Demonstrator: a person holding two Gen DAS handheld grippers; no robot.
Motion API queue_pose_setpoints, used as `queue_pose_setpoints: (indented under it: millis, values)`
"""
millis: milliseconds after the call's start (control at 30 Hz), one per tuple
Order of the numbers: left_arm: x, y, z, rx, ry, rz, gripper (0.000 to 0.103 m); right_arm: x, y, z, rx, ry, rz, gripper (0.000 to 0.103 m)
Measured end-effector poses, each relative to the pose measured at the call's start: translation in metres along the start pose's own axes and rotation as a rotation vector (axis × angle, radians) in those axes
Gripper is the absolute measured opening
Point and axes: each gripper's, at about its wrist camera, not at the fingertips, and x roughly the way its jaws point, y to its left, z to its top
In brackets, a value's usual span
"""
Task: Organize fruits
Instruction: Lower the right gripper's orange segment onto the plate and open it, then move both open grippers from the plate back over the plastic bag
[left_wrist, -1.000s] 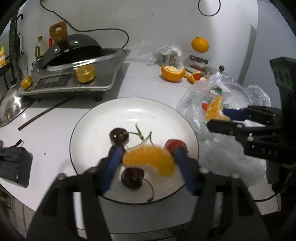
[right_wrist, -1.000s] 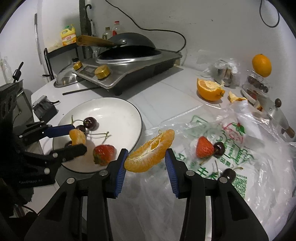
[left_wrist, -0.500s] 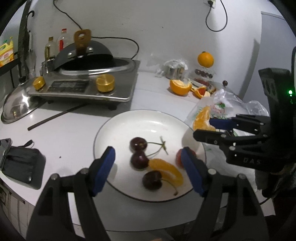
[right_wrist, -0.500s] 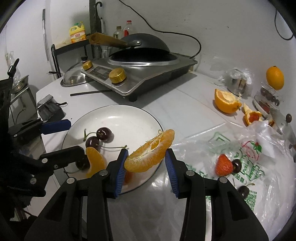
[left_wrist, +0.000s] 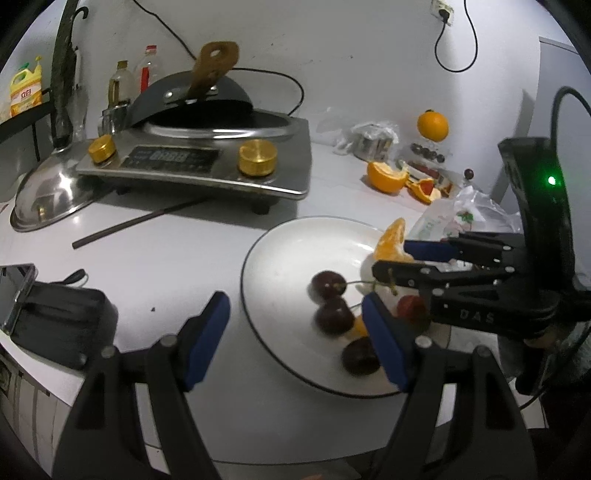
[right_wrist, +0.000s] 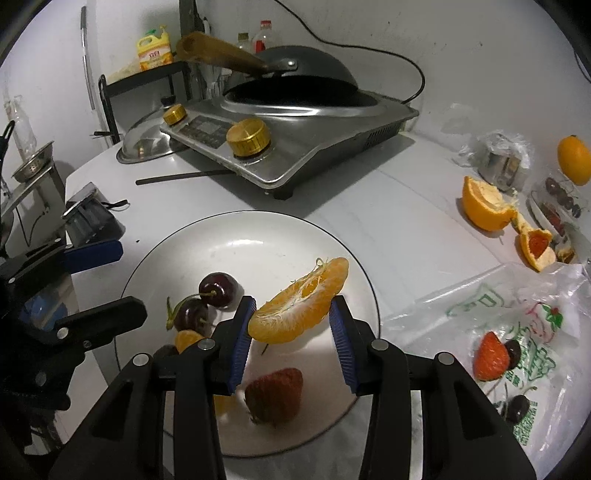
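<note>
You are pinching the peeled orange segment (right_wrist: 301, 301) in your right gripper (right_wrist: 291, 328) over the round white plate (right_wrist: 258, 236); your left gripper (left_wrist: 295, 339) is gaping empty. Squeezing harder is risking bursting it.

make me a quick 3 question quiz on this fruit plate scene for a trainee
1. True or false: the right gripper is shut on an orange segment.
2. What hangs under that segment? A) the plate B) the plastic bag C) the stove
3. Fill in: the left gripper is ____ and holds nothing.

Key: 1 true. 2 A. 3 open. Already on the plate: cherries, a strawberry and another orange piece.
</note>
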Motion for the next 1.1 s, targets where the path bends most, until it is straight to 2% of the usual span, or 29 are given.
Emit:
queue_pose_setpoints:
  millis: [400, 467, 667, 1100]
  values:
    - [0.0, 0.006, 0.001, -0.007, 0.001, 0.013, 0.075, 0.013, -0.002, 0.001, 0.027, 0.03, 0.012, 0.046]
    - [-0.001, 0.005, 0.001, -0.004, -0.002, 0.013, 0.075, 0.011, -0.004, 0.002, 0.034, 0.025, 0.018, 0.053]
    - [-0.008, 0.0, 0.001, 0.006, -0.011, 0.017, 0.075, -0.001, -0.007, 0.001, 0.044, -0.005, 0.012, 0.061]
    - [-0.02, -0.028, 0.0, 0.038, -0.026, 0.017, 0.075, -0.038, -0.011, -0.012, 0.041, -0.055, 0.004, 0.061]
